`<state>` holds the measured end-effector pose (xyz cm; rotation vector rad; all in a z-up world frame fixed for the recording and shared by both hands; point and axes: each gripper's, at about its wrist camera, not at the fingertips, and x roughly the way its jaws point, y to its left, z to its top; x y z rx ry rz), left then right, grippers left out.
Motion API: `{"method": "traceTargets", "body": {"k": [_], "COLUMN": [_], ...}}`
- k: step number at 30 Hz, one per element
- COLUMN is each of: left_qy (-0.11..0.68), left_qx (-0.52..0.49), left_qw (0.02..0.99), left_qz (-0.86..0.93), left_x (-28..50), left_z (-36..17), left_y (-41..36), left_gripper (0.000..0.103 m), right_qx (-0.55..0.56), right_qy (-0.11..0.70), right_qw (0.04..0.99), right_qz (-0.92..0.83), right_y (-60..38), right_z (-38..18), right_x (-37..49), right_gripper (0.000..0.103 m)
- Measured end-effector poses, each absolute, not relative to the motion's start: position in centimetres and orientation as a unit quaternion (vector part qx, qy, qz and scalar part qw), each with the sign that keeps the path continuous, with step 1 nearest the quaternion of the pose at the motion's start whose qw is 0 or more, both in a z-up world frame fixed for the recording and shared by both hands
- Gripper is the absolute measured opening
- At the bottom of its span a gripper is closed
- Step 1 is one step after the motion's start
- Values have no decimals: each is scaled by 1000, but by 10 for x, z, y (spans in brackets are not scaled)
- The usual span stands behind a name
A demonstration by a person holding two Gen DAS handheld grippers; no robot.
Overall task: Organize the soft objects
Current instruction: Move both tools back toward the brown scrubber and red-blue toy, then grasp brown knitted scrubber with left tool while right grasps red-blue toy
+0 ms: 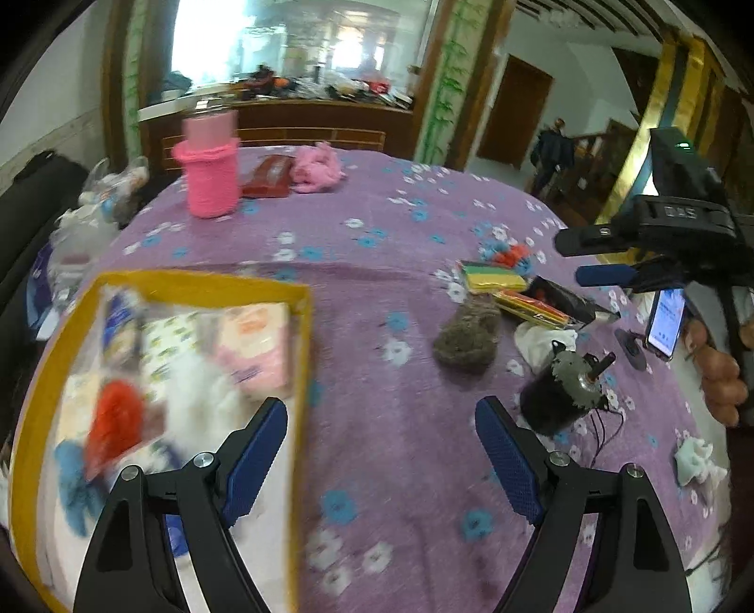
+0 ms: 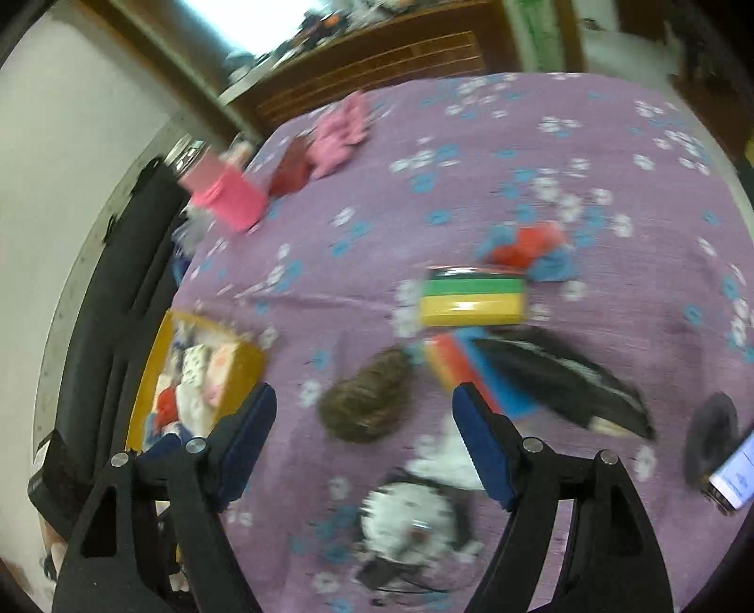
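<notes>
Puff (image 2: 365, 401): was soft, light — squeeze its middle; lay right of box (image 2: 245, 372).
Tongs: both were released — empty.

brown fuzzy ball (image 2: 365, 401) on cloth, yellow box (image 1: 301, 358) filled

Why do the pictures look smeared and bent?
Left wrist view: the yellow box is motion-blurred, the far window glares white, edges curve from the fisheye lens. Right wrist view: blurred nearly all over, the sponge streaked sideways.
</notes>
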<state>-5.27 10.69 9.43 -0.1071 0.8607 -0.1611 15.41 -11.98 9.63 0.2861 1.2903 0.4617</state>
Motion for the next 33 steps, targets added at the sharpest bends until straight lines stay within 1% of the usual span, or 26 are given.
{"method": "traceTargets", "body": {"k": [6,12,17,18,19,20,21,24,29,33], "left_qy": [428,445,474,477,478,480,482,479,483,490], "left_qx": [-1,70,55,46,38,29,21,26,6,-11], "left_qw": [896,882,869,868,867,866,864,866,864,860], "left_qz": [-117,-135,-129,-128,-132,-140,-148,-144,-143,-143], "left_x": [5,50,74,78,79,80,80,80,77,76], "left_z": [84,58,34,32,31,31,31,31,31,32], "left_y": [55,19,13,15,15,15,15,13,20,24], "left_gripper": [77,76,76,74,70,55,50,50,51,52], "right_qx": [182,203,211,211,210,210,210,211,205,164], "right_qy": [570,552,551,549,548,548,548,559,603,632], "right_qw": [783,796,797,798,801,802,802,796,766,754], "right_qz": [168,144,132,128,121,116,109,99,90,71], "right_y": [-174,-207,-219,-221,-223,-224,-224,-219,-197,-179], "right_z": [99,102,92,90,88,87,84,75,48,29], "right_x": [150,148,152,154,158,161,166,186,234,268], "right_gripper": [78,78,78,78,78,78,78,78,78,78]}}
